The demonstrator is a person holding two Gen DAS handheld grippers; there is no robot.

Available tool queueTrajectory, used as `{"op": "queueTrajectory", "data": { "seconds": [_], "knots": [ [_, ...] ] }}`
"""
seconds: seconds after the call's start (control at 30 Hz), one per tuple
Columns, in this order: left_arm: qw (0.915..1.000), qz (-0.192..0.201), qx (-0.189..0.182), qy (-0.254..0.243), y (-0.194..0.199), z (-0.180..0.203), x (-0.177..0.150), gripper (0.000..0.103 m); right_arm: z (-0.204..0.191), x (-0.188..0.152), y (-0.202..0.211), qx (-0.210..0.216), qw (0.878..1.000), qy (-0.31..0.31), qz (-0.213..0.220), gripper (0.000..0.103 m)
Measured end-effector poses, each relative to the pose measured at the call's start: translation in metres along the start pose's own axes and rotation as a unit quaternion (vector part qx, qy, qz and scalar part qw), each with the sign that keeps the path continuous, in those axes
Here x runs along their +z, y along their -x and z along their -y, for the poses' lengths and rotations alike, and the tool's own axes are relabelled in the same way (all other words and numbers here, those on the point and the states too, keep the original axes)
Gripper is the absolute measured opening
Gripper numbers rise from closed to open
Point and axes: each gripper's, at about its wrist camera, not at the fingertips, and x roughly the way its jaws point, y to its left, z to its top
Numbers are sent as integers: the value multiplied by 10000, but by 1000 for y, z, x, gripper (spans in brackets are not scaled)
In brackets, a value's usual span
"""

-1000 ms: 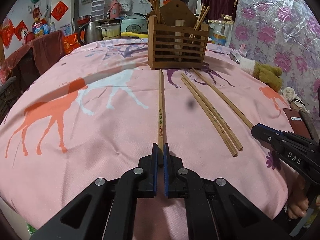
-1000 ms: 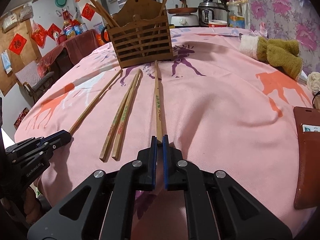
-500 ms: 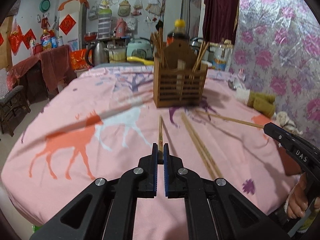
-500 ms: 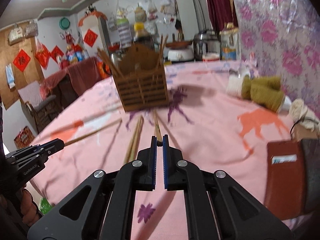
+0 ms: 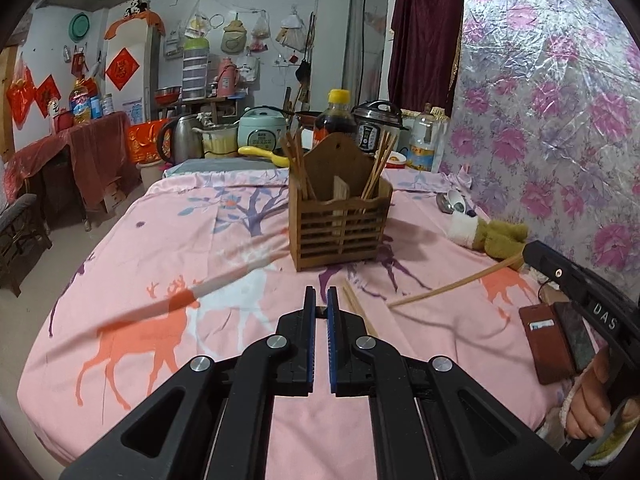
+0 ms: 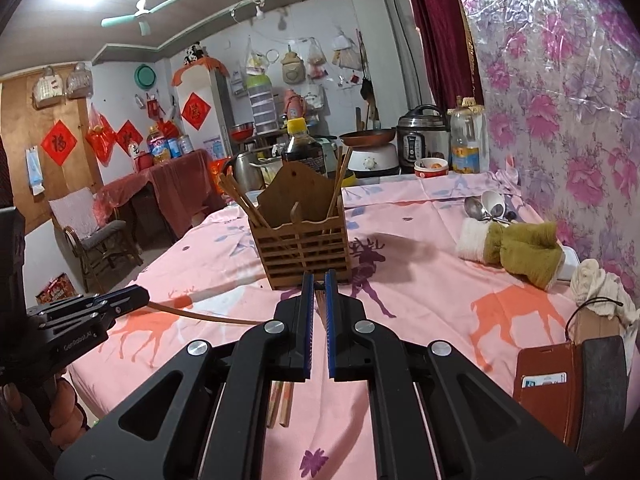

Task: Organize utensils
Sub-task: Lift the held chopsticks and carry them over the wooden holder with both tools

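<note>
A slatted wooden utensil holder [image 5: 340,224] [image 6: 306,246] stands mid-table with several chopsticks upright in it. My left gripper [image 5: 320,300] is shut on a chopstick; its shaft [image 6: 200,316] shows lifted above the cloth in the right wrist view. My right gripper [image 6: 319,284] is shut on another chopstick, whose shaft [image 5: 452,286] slants up from the table in the left wrist view. Two loose chopsticks [image 5: 358,312] [image 6: 280,404] lie on the pink cloth below the grippers.
The round table has a pink deer-print cloth [image 5: 160,280]. A brown phone wallet [image 6: 548,392] lies at the right edge. An olive and white cloth bundle [image 6: 516,248] and spoons [image 6: 484,208] lie at right. Bottles and cookers [image 6: 424,140] stand behind.
Both grippers have risen from the table and tilted up, each lifting its chopstick off the cloth. The holder now sits lower in both views.
</note>
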Motion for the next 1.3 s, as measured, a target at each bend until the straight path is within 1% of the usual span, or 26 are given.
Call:
{"op": "queueTrajectory", "data": {
  "seconds": [0.2, 0.33, 0.5, 0.63, 0.7, 0.9, 1.1, 1.2, 1.3],
  "knots": [
    [9997, 8, -150, -184, -6, 8, 30, 6, -1, 24, -3, 76, 10000, 9, 53, 6],
    [9994, -14, -244, -256, -11, 12, 44, 6, -3, 33, -5, 85, 9999, 39, 83, 6],
    [9989, 54, -266, -390, -16, 19, 63, 6, -6, 43, -12, 88, 9998, 132, 71, 6],
    [9986, 123, -336, -396, -19, 19, 83, 6, -9, 58, -22, 104, 9997, 164, 123, 6],
    [9983, 220, -339, -412, -18, 20, 97, 6, -11, 68, -25, 109, 9996, 175, 197, 6],
    [9970, 592, -284, -416, -16, 18, 142, 6, -17, 113, -40, 86, 9984, 194, 527, 6],
    [9953, 917, -168, -260, -28, 12, 183, 6, -18, 174, -63, 31, 9948, -4, 1022, 6],
    [9959, 887, -92, -166, -46, 6, 190, 6, -19, 188, -76, -27, 9931, -36, 1168, 6],
    [9973, 735, -57, -58, -68, -1, 186, 6, -23, 191, -96, -133, 9925, 8, 1218, 6]
  ]
}}
